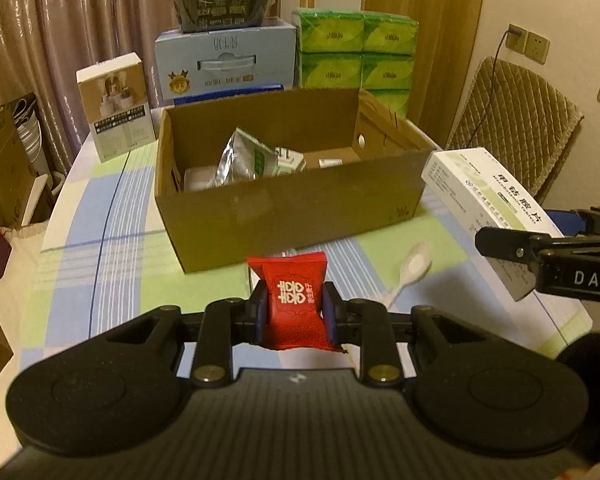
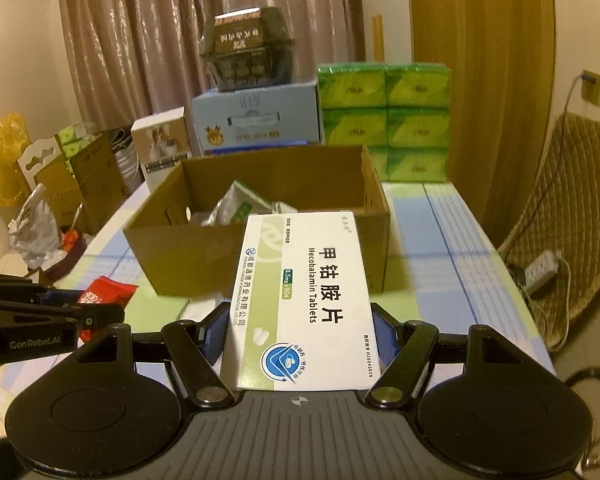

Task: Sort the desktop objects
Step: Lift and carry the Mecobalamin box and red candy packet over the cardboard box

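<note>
My left gripper [image 1: 294, 306] is shut on a small red candy packet [image 1: 294, 300] with white characters, held above the checked tablecloth in front of the open cardboard box [image 1: 284, 216]. My right gripper [image 2: 300, 332] is shut on a white and green tablet box [image 2: 304, 300], its blue pads pressing both long sides. In the left wrist view that tablet box [image 1: 488, 208] hangs at the right, near the cardboard box's right corner. The cardboard box [image 2: 204, 256] holds a silver foil pouch [image 1: 244, 160] and some small white items. The red packet [image 2: 108, 292] shows at the left of the right wrist view.
A white plastic spoon [image 1: 410, 270] lies on the tablecloth before the cardboard box. Behind it stand a light blue carton [image 1: 224, 62], green tissue packs [image 1: 354, 54] and a small white box [image 1: 116, 106]. A padded chair [image 1: 512, 120] stands right, and bags clutter the floor at left.
</note>
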### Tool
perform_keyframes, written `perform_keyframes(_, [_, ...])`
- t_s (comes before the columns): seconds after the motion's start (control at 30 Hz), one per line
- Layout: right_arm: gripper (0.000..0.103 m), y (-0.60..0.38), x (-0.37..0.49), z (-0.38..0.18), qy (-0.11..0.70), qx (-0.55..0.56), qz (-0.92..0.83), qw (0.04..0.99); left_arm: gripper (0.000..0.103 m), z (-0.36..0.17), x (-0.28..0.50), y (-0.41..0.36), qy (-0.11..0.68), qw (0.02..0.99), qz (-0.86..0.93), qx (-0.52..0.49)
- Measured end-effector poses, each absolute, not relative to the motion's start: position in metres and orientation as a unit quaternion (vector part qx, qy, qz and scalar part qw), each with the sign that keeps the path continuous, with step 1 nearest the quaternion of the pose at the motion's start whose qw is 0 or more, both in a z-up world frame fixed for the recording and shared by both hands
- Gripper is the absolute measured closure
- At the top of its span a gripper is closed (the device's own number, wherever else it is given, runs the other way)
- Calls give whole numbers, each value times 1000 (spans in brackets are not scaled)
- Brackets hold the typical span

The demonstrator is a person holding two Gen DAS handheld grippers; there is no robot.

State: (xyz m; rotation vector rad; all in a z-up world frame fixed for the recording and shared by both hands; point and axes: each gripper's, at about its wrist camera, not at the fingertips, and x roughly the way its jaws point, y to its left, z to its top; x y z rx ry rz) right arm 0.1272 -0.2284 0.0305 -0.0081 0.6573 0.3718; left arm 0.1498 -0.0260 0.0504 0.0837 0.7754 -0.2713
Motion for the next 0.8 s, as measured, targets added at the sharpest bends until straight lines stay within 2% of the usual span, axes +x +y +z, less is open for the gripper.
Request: perform_keyframes(0.8, [35,-201,253,50,311,-23,192,931,80,68,284,-33,364,919,-141,58])
